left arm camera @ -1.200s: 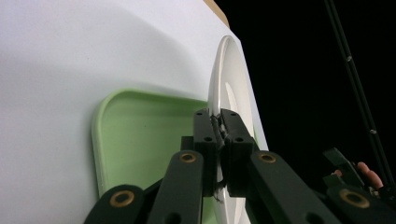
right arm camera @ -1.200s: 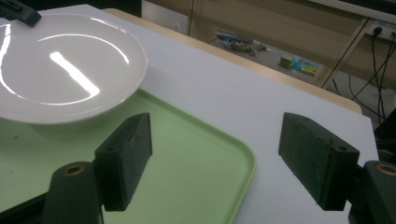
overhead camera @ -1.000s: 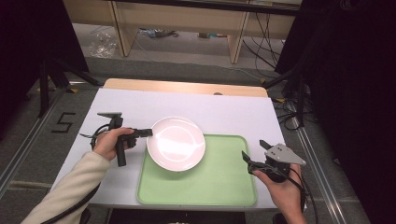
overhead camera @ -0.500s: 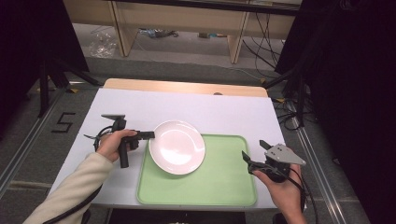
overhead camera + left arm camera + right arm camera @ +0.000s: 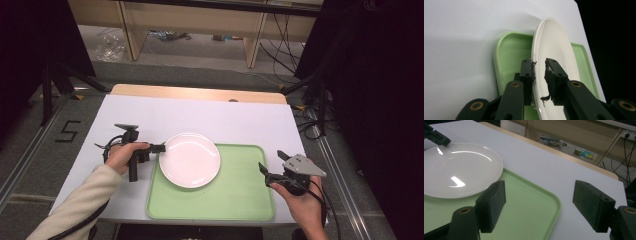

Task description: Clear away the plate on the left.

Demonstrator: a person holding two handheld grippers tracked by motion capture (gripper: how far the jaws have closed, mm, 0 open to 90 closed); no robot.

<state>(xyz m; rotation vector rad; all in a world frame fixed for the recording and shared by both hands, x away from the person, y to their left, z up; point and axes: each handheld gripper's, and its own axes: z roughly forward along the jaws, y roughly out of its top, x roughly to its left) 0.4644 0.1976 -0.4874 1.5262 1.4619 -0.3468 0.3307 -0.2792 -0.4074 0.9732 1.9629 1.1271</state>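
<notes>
plate [image 5: 191, 159]: white, lies on the green tray [image 5: 240, 200], at the tray's left end. Its left rim sticks out past the tray's edge, twd the white table [image 5: 210, 115].
left gripper [image 5: 159, 148]: at the plate's left rim. In the left gripper view the rim sits betw. the 2 pads [image 5: 552, 77]. Jaws have just been opening. One pad looks right by the rim, the other has a gap, so you're letting go, not squeezing.
right gripper [image 5: 270, 172]: jaws wide apart, nothing in them. It hovers over the tray's right end, well apart from the plate.
risk 1: you pull the left gripper back too soon. A pad may catch the rim & drag the plate off the tray.
risk 2: the plate hangs over the tray's edge. A bump there may tip it or make it rock.
risk 3: worn pad bits hang loose in the left gripper view. They may snag the rim.
risk 4: if you lift while a pad is under the rim, the plate may flip up.
tip: open more first, then back straight out, w/o lifting.
</notes>
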